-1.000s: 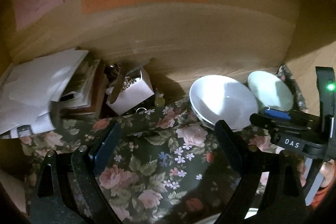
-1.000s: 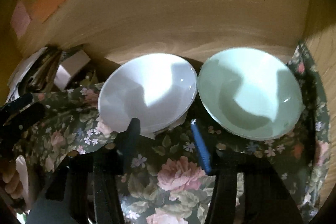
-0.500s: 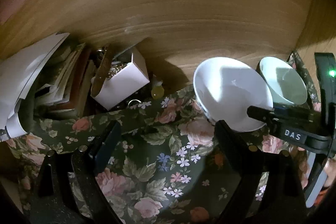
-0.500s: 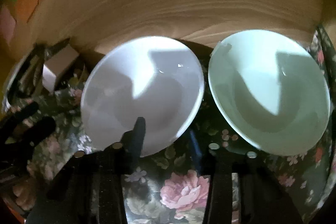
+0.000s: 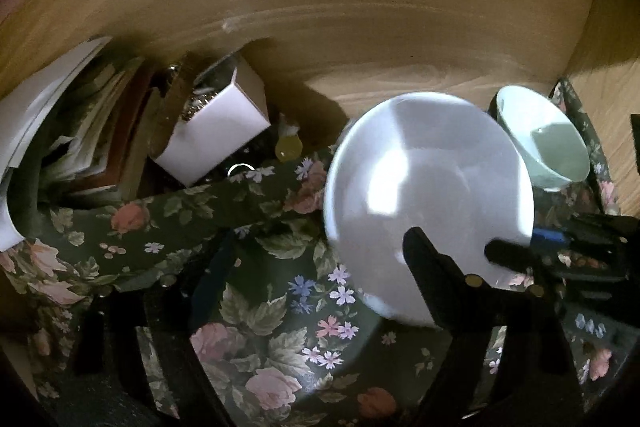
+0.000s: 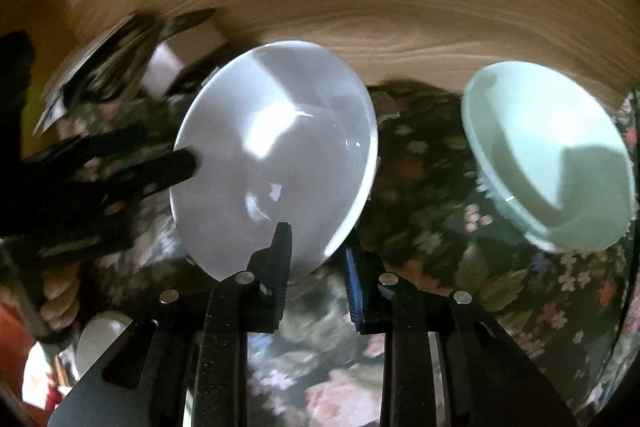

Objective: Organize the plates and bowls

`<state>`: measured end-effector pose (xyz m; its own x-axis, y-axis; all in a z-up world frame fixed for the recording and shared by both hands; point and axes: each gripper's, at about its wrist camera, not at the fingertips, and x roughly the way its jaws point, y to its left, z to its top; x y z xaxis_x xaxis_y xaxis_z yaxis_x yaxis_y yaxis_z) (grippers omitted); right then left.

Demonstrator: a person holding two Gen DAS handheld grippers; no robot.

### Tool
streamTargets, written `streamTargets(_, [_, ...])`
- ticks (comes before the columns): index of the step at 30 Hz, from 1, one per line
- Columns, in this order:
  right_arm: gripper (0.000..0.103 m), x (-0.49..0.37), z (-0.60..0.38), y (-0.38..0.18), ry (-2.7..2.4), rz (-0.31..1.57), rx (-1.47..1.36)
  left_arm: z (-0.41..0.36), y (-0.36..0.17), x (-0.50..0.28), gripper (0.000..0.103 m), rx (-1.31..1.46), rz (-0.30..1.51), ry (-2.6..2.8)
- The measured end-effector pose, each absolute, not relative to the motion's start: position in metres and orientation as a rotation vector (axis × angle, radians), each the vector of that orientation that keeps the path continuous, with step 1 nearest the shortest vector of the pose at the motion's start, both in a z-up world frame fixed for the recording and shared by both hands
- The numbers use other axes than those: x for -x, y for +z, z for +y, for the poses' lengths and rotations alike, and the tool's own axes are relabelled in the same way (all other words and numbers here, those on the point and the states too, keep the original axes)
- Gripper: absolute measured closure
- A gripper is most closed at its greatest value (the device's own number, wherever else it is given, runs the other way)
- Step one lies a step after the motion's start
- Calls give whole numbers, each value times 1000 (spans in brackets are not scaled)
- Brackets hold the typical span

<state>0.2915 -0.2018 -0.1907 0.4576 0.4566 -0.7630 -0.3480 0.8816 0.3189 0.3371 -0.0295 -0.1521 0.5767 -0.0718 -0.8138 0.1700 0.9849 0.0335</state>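
**White bowl pinched at the rim, green bowl next in line**

My right claw (image 6: 316, 259) is clenched on the near rim of the white bowl (image 6: 276, 155), one finger inside and the blue-padded one outside. The bowl looks tipped up off the floral cloth (image 5: 256, 327) covering the bench, though I cannot tell whether its base is fully clear. My left claw (image 5: 316, 263) is released, fingers spread wide; its right finger reaches across the white bowl's near edge, but I cannot say whether it touches.

The pale green bowl (image 6: 548, 155) sits on the cloth to the right of the white bowl, apart from it and also near the wooden back panel (image 5: 360, 27). To the white bowl's left lie a small white box (image 5: 216, 143) and a stack of papers (image 5: 52, 107).

I judge the step in hand to be lifting the white bowl so the two can be nested. Next I would carry it right over the green bowl, level it, and lower gently; a one-sided rim grip lets it swing.
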Motion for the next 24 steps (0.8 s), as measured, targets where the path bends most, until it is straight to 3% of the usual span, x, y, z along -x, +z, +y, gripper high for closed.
streamTargets(6, [71,-282,-204,-185,464,950,-133,-29,-164,-336,29,-140,998,-128])
streamTargets(8, [55,-283,-209,-183,448,936,-173,-29,-167,-335,33,-143,1009,-133])
streamTargets(12, [52,-297,-216,-189,429,934,-233,-30,-176,-335,42,-142,1046,-150])
streamTargets(15, [53,-308,-205,-199,423,958,-250,-32,-182,-339,57,-143,1073,-158])
streamTargets(16, [55,-310,-203,-201,420,965,-262,-32,-184,-340,63,-137,1086,-162])
streamTargets(17, [65,-309,-205,-204,418,970,-274,-32,-187,-340,68,-130,1096,-167])
streamTargets(20, [80,-312,-203,-211,449,1009,-308,-30,-191,-340,77,-105,1118,-186])
streamTargets(24, [85,-310,-200,-210,452,996,-302,-38,-190,-339,86,-118,1113,-199])
